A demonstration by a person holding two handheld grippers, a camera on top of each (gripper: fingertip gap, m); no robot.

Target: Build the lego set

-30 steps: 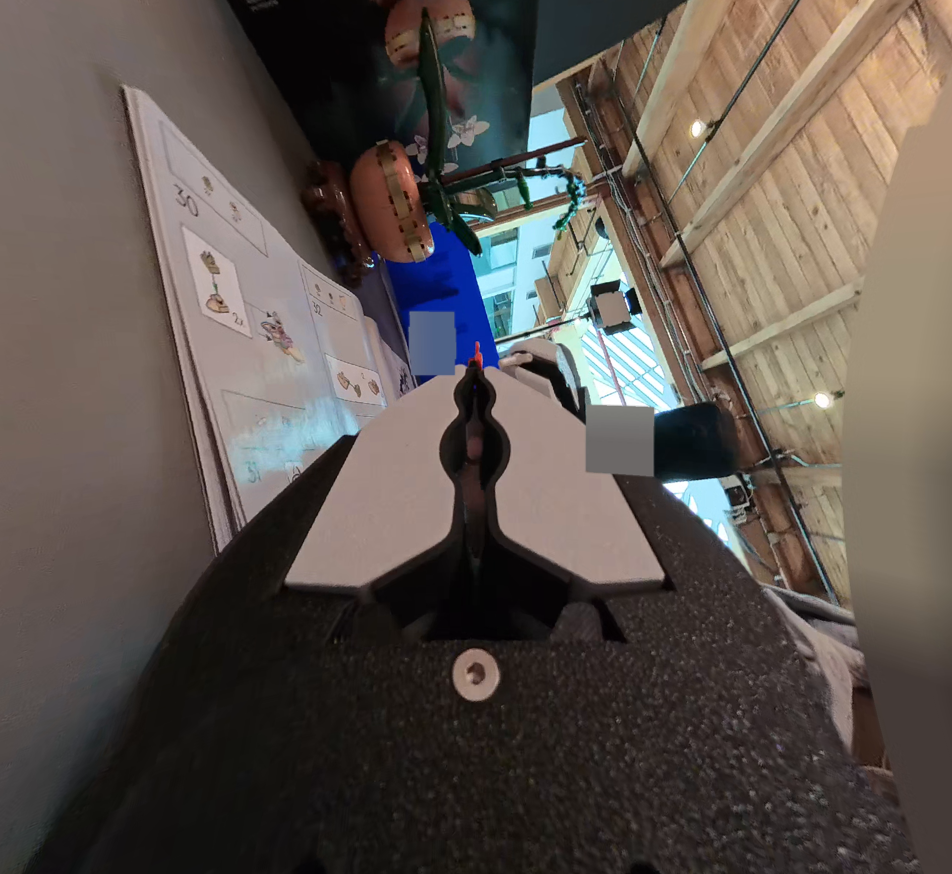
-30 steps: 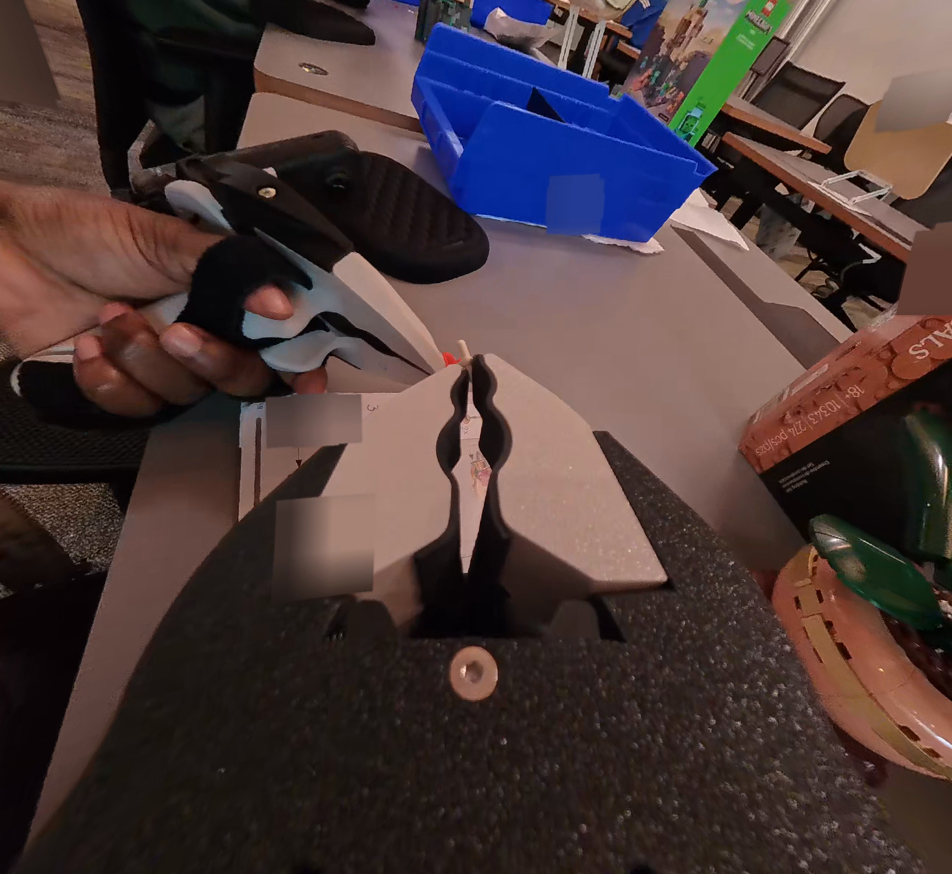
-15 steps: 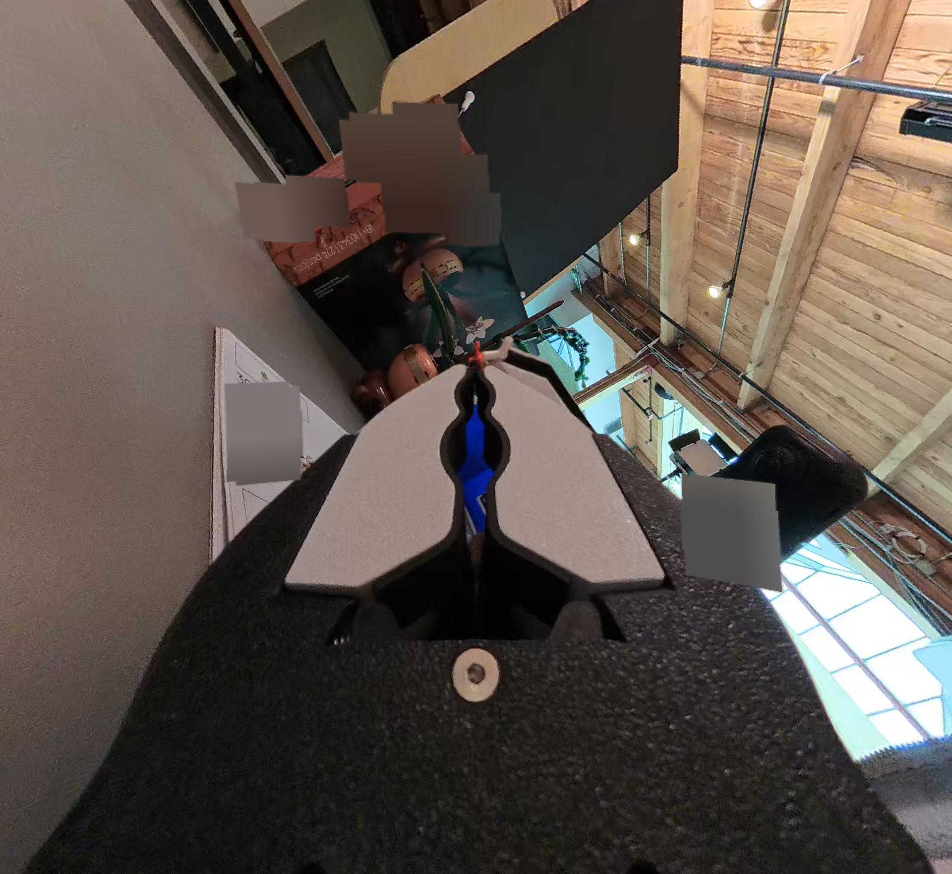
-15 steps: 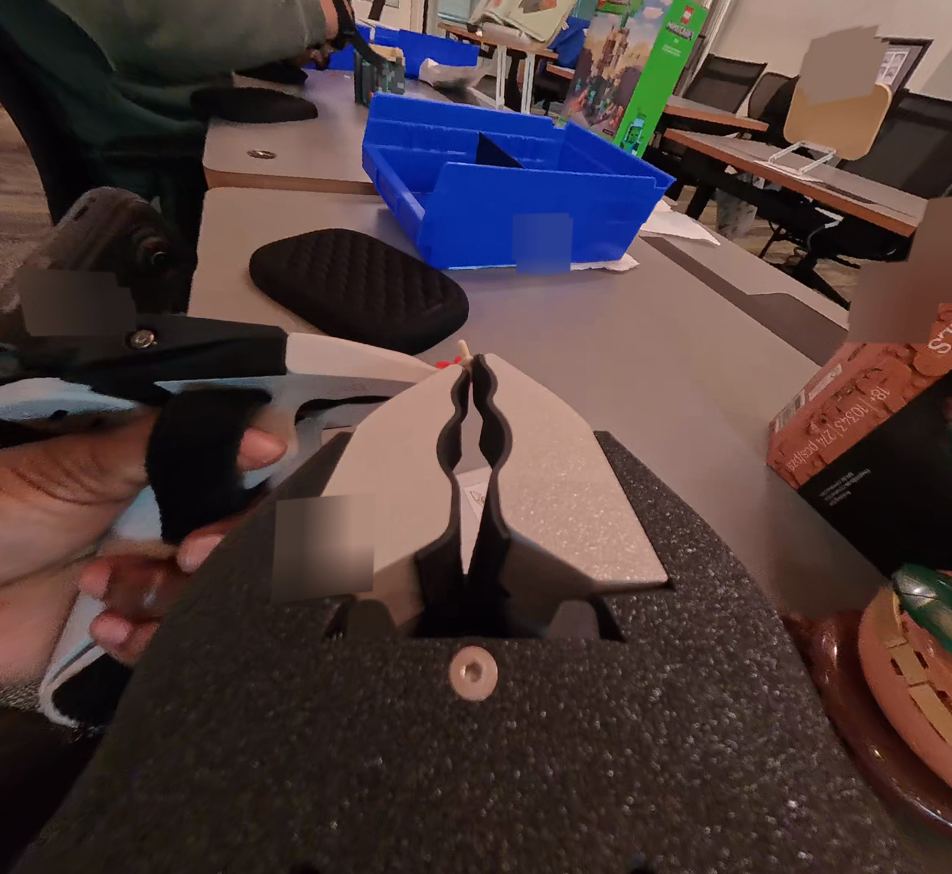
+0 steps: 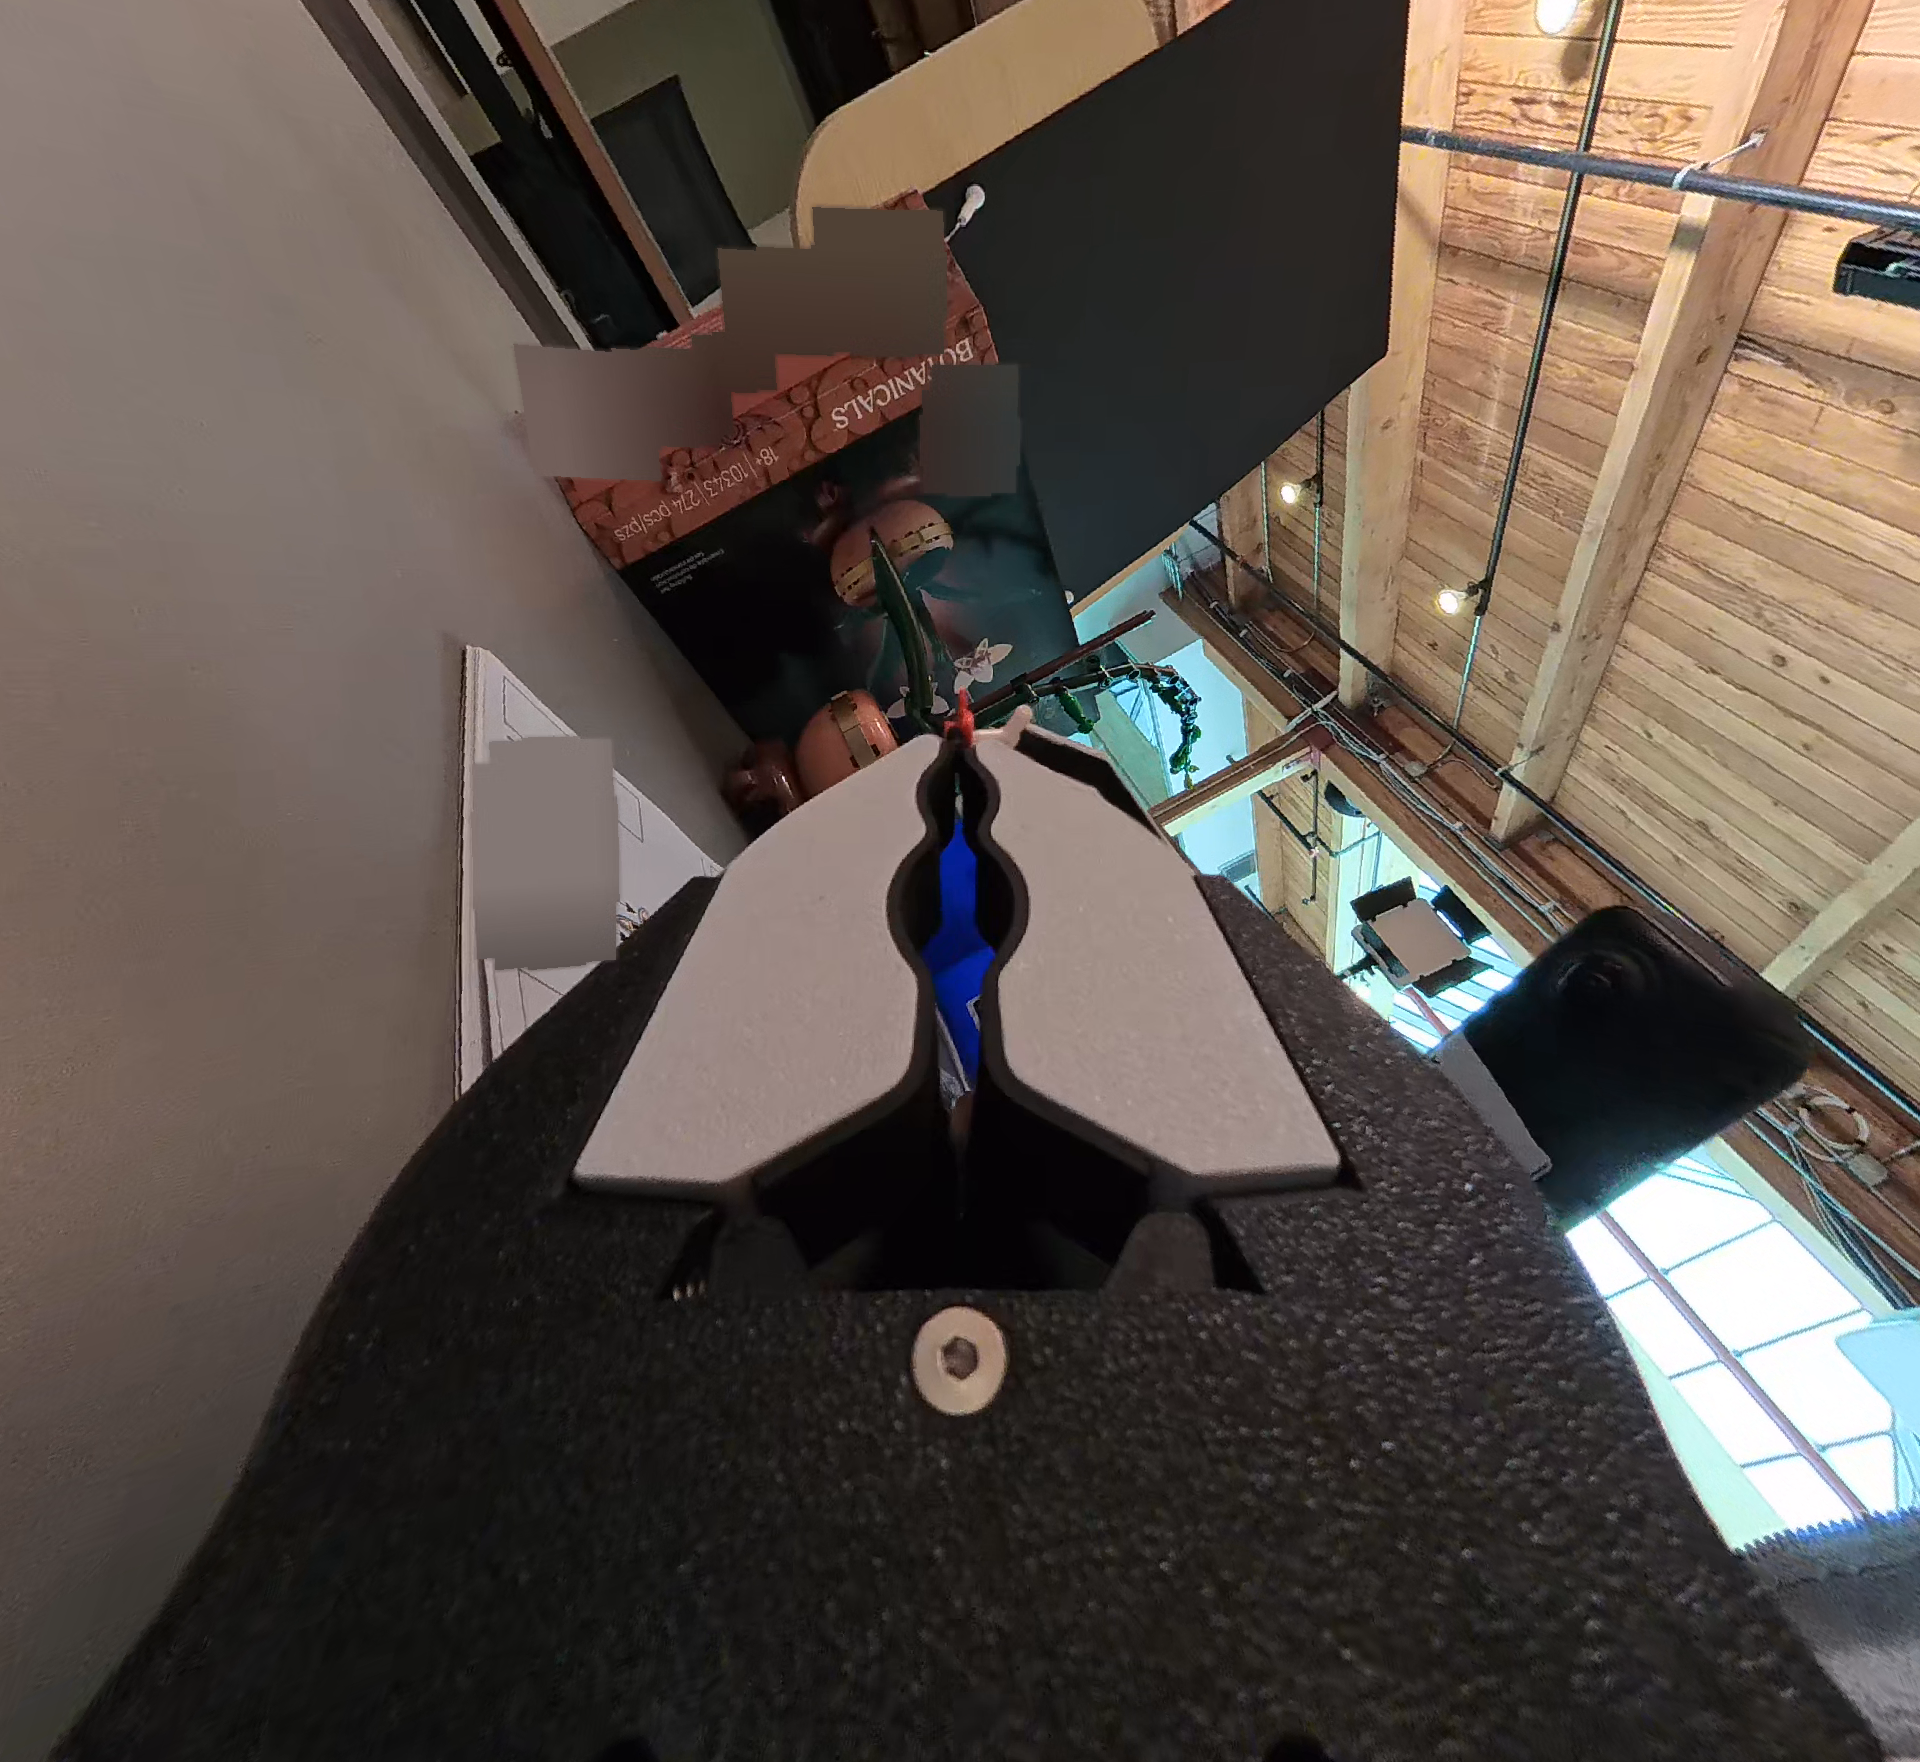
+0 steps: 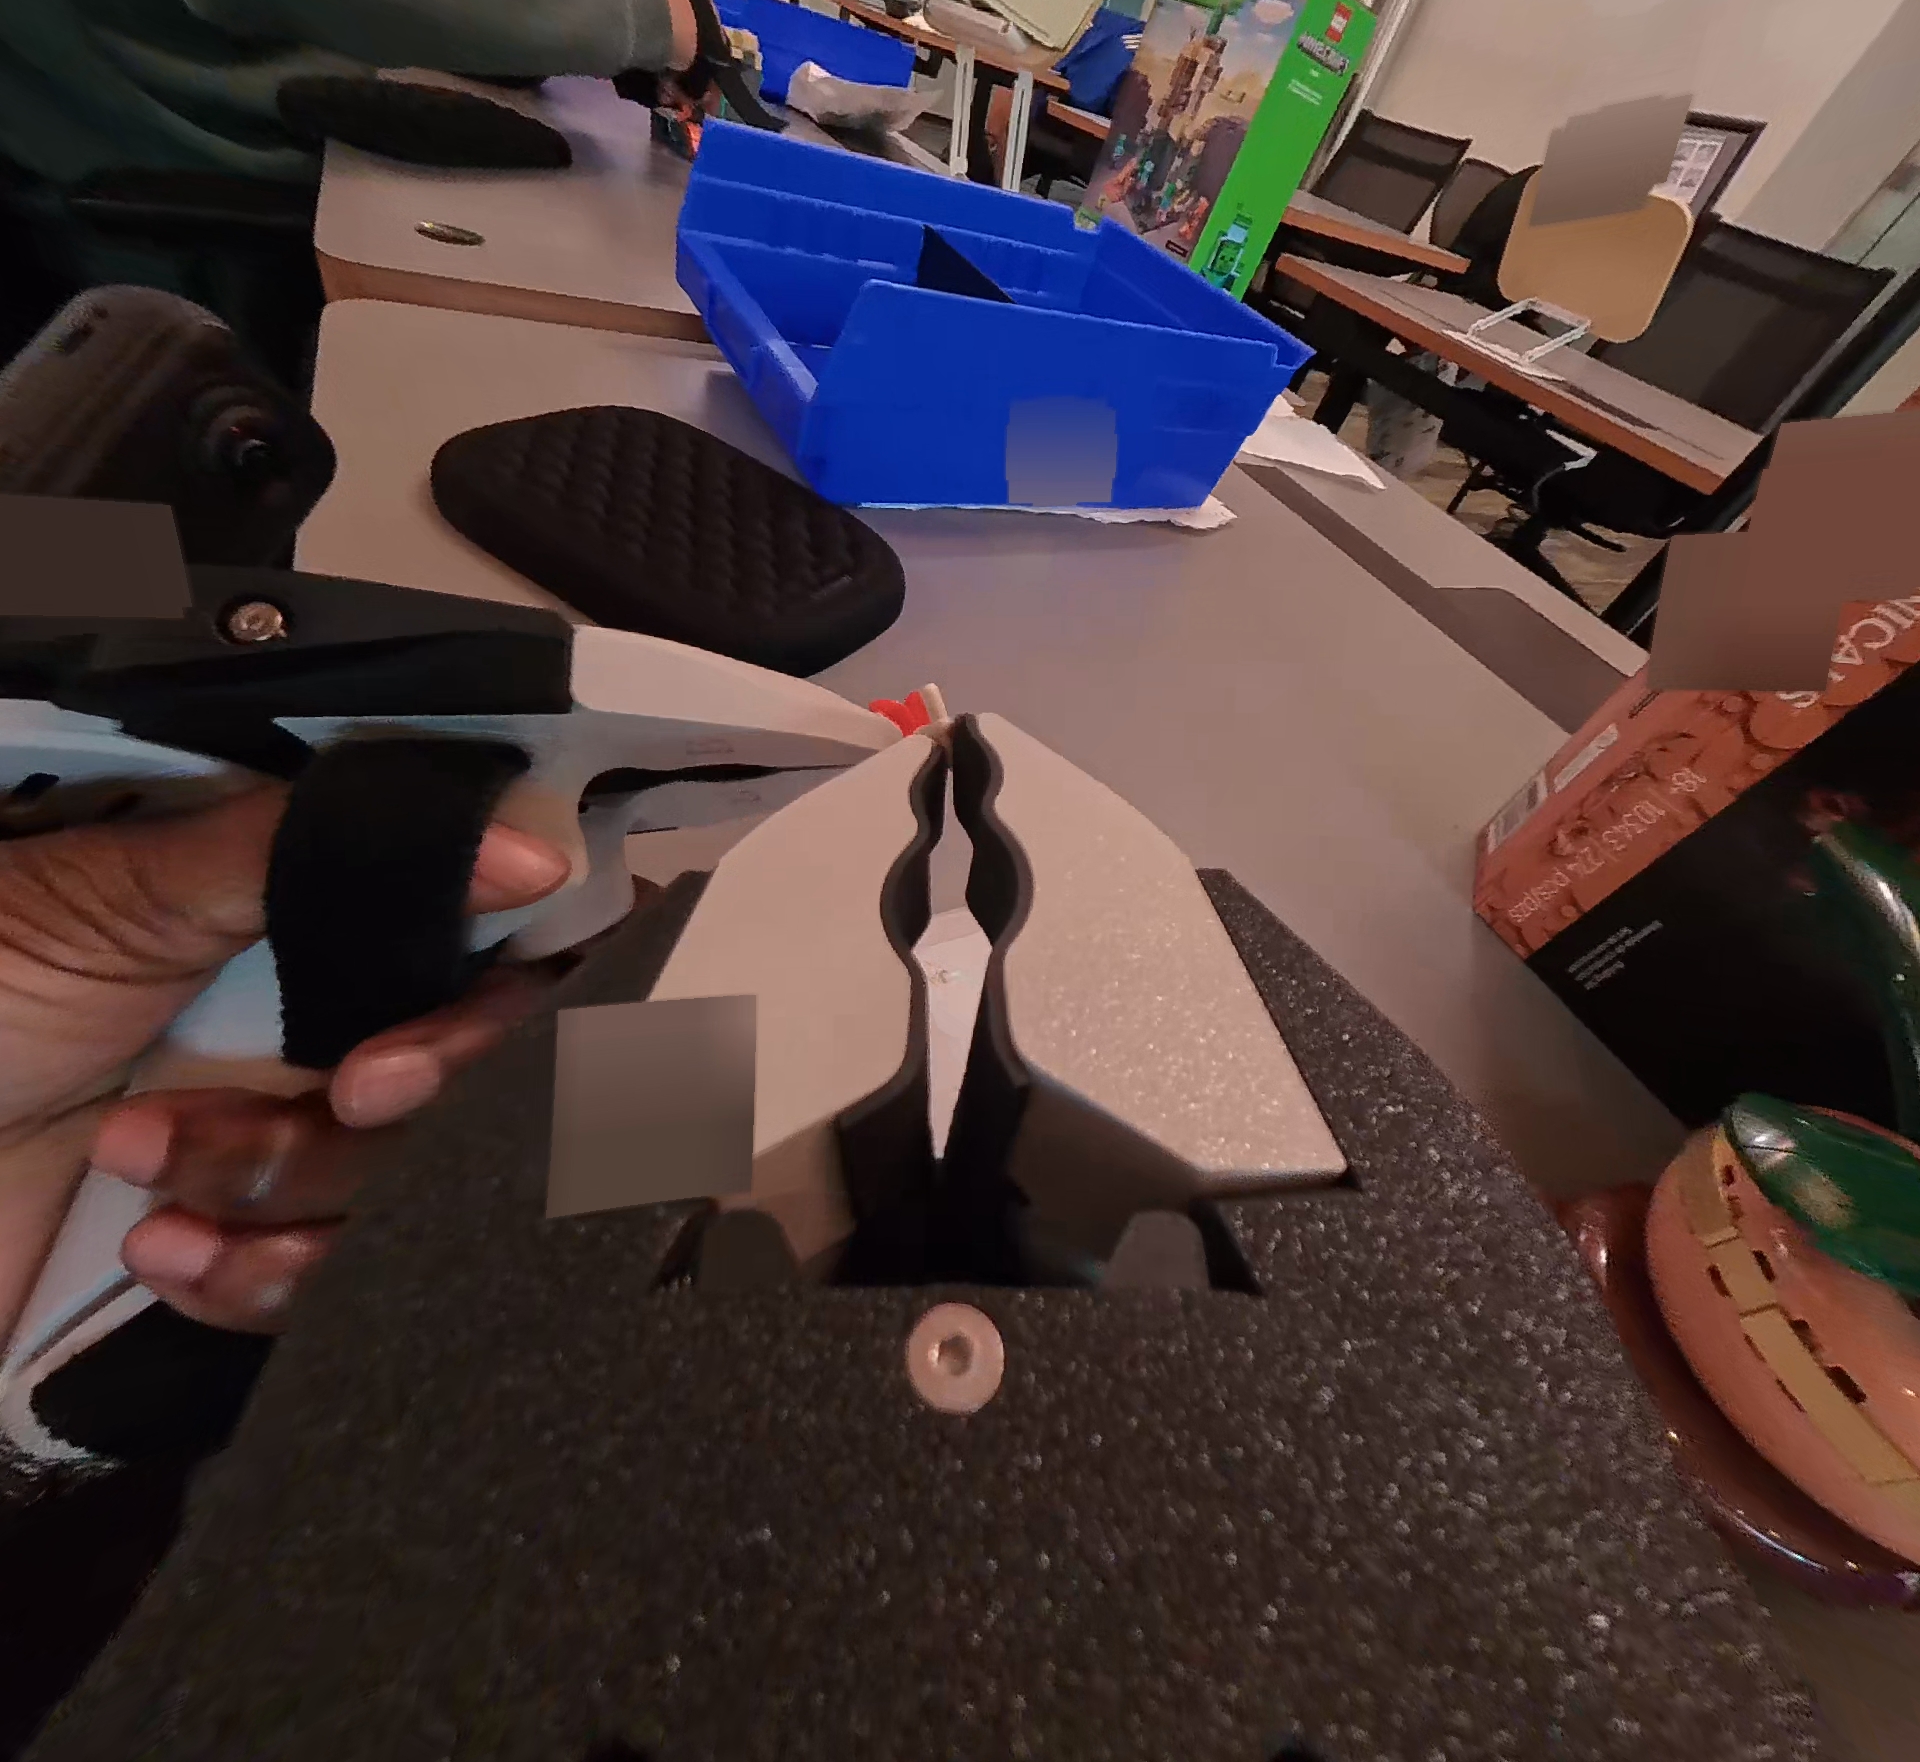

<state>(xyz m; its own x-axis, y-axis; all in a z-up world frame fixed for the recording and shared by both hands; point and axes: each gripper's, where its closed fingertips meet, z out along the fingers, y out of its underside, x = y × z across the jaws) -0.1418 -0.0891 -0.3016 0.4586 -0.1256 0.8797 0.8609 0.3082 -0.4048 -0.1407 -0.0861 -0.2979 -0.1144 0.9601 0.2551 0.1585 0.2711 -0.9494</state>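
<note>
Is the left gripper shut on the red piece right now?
Shut. The left gripper fingertips meet around the small red piece, which pokes out past them.

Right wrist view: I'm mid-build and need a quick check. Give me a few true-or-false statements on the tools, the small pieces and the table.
1. The right tool is shut on a small cream piece. True.
2. The left tool pinches a small red piece. True.
3. The two tool tips are far apart. False: they nearly meet, red and cream pieces side by side.
4. The blue bin sits on the black pad. False: it stands behind the pad, on the grey table.
5. The set's box lies flat left of the tools. False: it stands at the right.
</note>
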